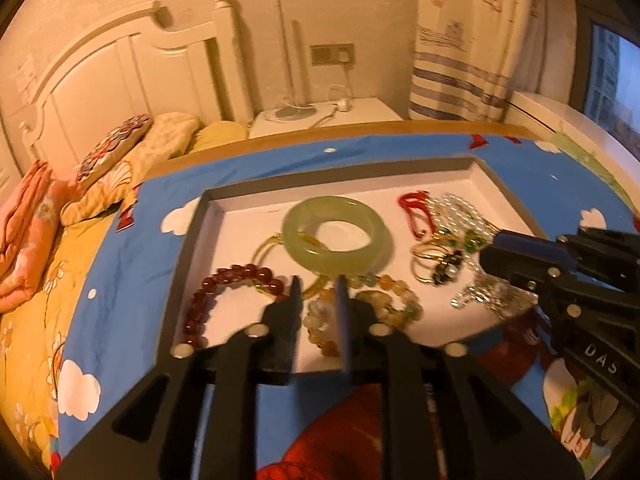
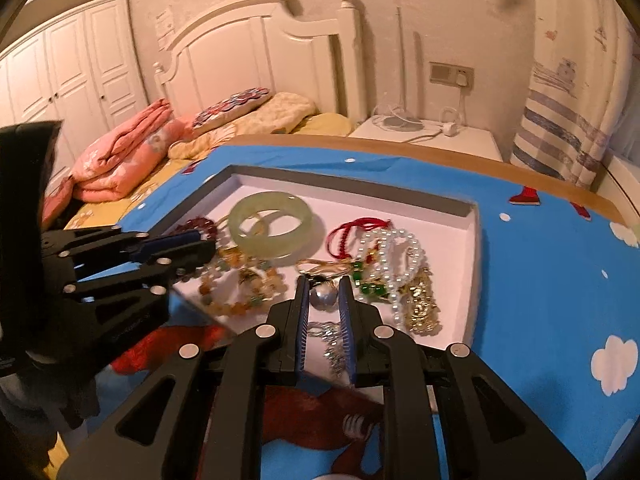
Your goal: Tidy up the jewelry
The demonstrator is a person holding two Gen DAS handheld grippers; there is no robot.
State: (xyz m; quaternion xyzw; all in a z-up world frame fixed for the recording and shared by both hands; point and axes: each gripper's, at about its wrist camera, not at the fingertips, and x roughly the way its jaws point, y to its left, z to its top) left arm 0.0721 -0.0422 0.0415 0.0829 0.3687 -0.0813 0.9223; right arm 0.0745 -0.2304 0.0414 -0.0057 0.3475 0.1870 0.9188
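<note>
Left gripper [image 1: 319, 282] low over near edge of tray [image 1: 224, 194], jaws narrowly apart, nothing clearly between them. Right gripper [image 2: 325, 284] at near side of same tray, jaws narrowly apart with a silver bead [image 2: 323, 296] sitting in the gap; cannot tell if touching. Silver chain [image 2: 334, 340] just below it.

In tray, near to far: amber bead bracelet [image 1: 384, 308] and dark red bead bracelet [image 1: 212, 292] at near-left, gold rings [image 1: 430, 264] and green beads [image 2: 370, 290] near middle, pearl strand [image 2: 394, 256] with gold pendant [image 2: 420, 308] at right, red cord [image 2: 352, 230] behind, pale green jade bangle [image 1: 336, 236] toward the far-left part, lying flat on a thin gold chain [image 1: 268, 244].

Tray shallow, white inside, dark rim, on tabletop with blue cartoon cloth [image 2: 540, 280], white clouds, red-brown figure at near edge. Wooden edge strip [image 2: 400, 150] at far side.

Beyond: bed [image 2: 120, 208] with yellow sheet, folded pink blanket [image 2: 120, 156], patterned pillow [image 2: 232, 106], white headboard [image 2: 248, 56]. White nightstand [image 2: 448, 140] with lamp base and cables, wall outlet [image 2: 452, 74], striped curtain [image 2: 568, 128], white wardrobe [image 2: 72, 68], window [image 1: 616, 76].
</note>
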